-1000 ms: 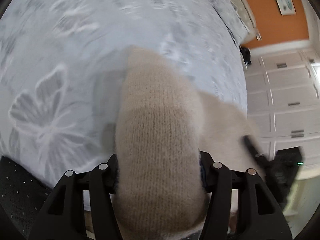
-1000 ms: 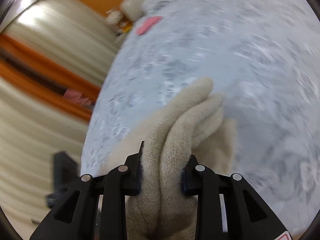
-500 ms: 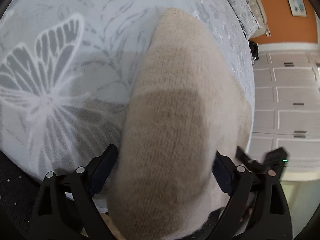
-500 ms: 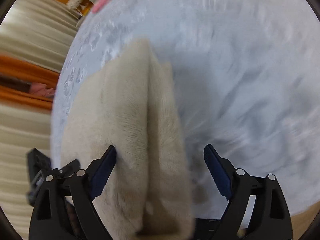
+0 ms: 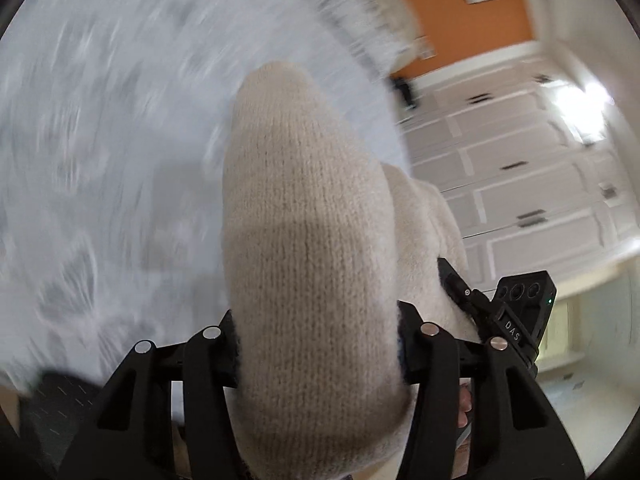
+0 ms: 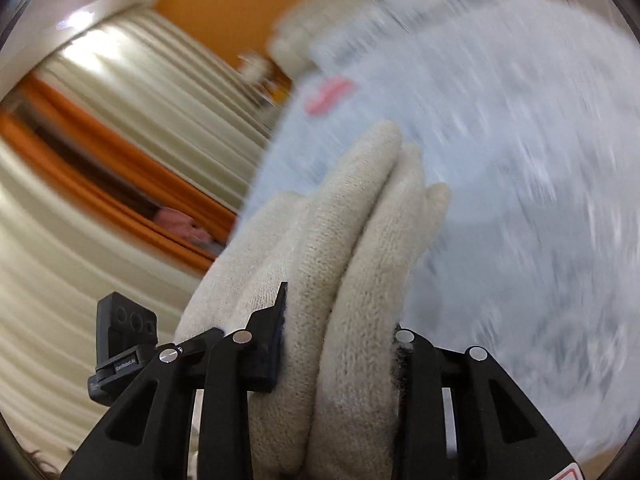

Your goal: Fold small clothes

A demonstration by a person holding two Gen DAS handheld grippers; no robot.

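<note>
Left gripper (image 5: 318, 344): jaws closing, part-way spread, pinching a thick fold of the cream knit garment (image 5: 304, 240) between both pads. The garment fills the centre of the left wrist frame, from the bottom edge up to a rounded end above mid-frame.

Right gripper (image 6: 338, 344): jaws closing, narrower, pressed on a bunched double fold of the same knit (image 6: 352, 248). The folds rise from the lower centre to three rounded tips near mid-frame.

Material: fuzzy ribbed wool, soft, thick, cream-beige.

Background: pale blue-grey patterned bedspread (image 5: 100, 140), heavily blurred; a pink item (image 6: 330, 94) lies on it, shape unclear. White panelled cabinet doors (image 5: 520, 184) at right of the left view; pleated cream curtains (image 6: 80, 128) at left of the right view.

Hidden: pad faces are buried in the knit; garment type cannot be determined.
</note>
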